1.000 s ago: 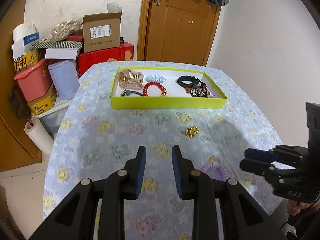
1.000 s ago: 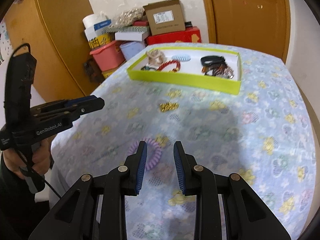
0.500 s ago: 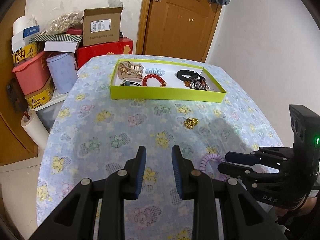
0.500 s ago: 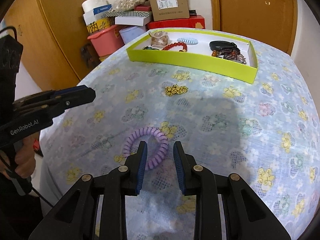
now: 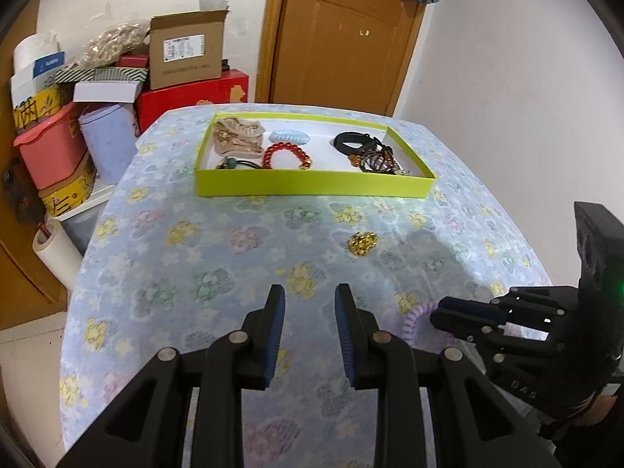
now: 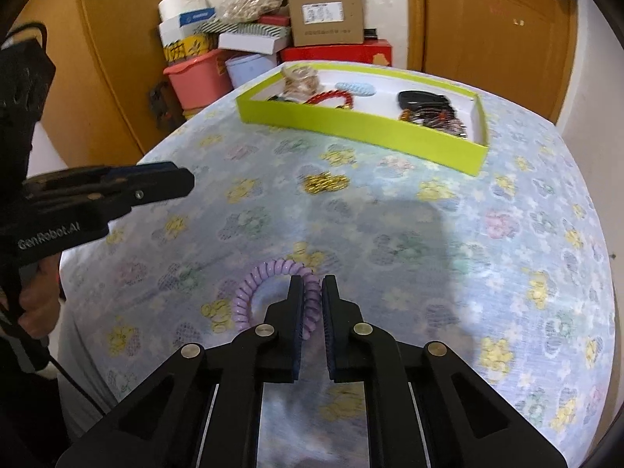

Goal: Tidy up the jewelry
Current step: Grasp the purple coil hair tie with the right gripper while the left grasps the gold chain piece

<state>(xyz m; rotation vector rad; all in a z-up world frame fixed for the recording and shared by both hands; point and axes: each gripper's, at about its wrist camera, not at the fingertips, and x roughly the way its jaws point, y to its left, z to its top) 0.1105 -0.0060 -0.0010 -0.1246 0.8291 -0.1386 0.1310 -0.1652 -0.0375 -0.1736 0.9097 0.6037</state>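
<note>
A purple spiral hair tie (image 6: 269,288) lies on the flowered tablecloth near the front edge. My right gripper (image 6: 312,286) is shut on its right side; it shows from the side in the left wrist view (image 5: 442,314), with the tie (image 5: 415,318) partly hidden behind it. A gold chain (image 5: 362,242) (image 6: 325,182) lies mid-table. The lime-green tray (image 5: 312,186) (image 6: 362,126) at the far side holds a red bead bracelet (image 5: 286,155), a light blue hair tie (image 5: 289,137), a beige claw clip (image 5: 238,138) and dark pieces (image 5: 362,150). My left gripper (image 5: 309,304) is open and empty above the cloth.
Boxes and tubs are stacked left of the table: a cardboard box (image 5: 187,56), a red box (image 5: 187,97), a pink tub (image 5: 48,148) and a paper roll (image 5: 54,251). A wooden door (image 5: 343,35) stands behind. The table edges drop off left and right.
My right gripper moved forward and down and closed its fingers on the purple hair tie. My left gripper stayed open and shifted only slightly.
</note>
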